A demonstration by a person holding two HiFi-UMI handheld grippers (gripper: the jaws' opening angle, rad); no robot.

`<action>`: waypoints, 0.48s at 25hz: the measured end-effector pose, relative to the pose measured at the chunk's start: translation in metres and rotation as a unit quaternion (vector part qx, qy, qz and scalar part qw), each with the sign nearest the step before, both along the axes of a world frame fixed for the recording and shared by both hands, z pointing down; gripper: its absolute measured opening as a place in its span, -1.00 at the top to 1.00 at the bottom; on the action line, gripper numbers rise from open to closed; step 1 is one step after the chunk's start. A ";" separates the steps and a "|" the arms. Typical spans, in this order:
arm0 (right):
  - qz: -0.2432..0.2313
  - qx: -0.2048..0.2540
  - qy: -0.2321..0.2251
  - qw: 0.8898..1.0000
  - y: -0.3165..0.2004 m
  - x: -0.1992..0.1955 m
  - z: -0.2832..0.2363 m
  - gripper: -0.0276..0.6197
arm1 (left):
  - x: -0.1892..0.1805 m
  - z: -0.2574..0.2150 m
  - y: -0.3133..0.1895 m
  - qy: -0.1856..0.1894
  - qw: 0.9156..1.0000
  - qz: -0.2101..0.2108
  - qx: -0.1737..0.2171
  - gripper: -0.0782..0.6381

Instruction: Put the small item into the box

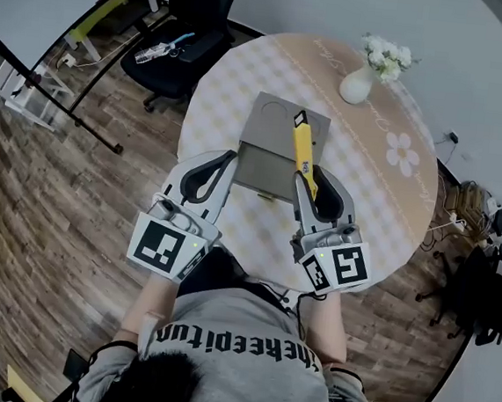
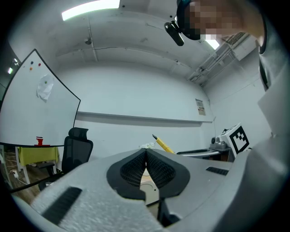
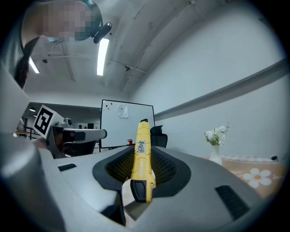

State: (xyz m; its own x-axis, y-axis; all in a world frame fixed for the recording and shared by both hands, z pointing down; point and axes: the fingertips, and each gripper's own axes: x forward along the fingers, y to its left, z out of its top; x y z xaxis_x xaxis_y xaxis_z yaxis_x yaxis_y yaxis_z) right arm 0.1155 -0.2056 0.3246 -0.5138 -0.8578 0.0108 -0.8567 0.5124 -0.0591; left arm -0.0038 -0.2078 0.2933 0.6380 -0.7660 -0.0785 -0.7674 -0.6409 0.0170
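A yellow utility knife (image 1: pixel 304 149) is clamped in my right gripper (image 1: pixel 310 177), which is shut on its rear half; the blade end points away from me, over the grey box (image 1: pixel 259 171). In the right gripper view the knife (image 3: pixel 141 152) stands up between the dark ribbed pads (image 3: pixel 165 170). The box lies open on the round table (image 1: pixel 384 191), its lid (image 1: pixel 281 117) folded back on the far side. My left gripper (image 1: pixel 229 158) hangs at the box's near left corner, shut with nothing held. The left gripper view has its pads (image 2: pixel 136 168) pressed together and the knife (image 2: pixel 163 145) beyond them.
A white vase of flowers (image 1: pixel 369 70) stands at the table's far right, also in the right gripper view as a vase (image 3: pixel 215 141). A black office chair (image 1: pixel 183 39) sits beyond the table's far left edge. A whiteboard (image 2: pixel 38 108) stands at the left.
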 end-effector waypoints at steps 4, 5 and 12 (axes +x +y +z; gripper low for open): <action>0.004 -0.017 0.015 1.000 -0.017 -0.004 0.014 0.55 | -0.006 0.005 -0.020 0.001 1.000 0.013 -0.006 0.73; 0.004 -0.022 0.018 1.000 -0.021 -0.005 0.018 0.55 | -0.007 0.006 -0.025 0.002 1.000 0.016 -0.010 0.73; 0.007 -0.067 0.033 0.997 -0.048 -0.009 0.054 0.55 | -0.013 0.020 -0.055 0.001 0.999 0.034 -0.025 0.73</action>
State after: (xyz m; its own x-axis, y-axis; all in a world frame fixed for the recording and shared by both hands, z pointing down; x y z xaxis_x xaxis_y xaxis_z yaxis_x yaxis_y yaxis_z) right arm 0.1065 -0.2536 0.3791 -0.4952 -0.8538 0.1603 -0.8685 0.4908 -0.0691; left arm -0.0168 -0.2624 0.3130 0.6885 -0.7240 -0.0423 -0.7222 -0.6898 0.0511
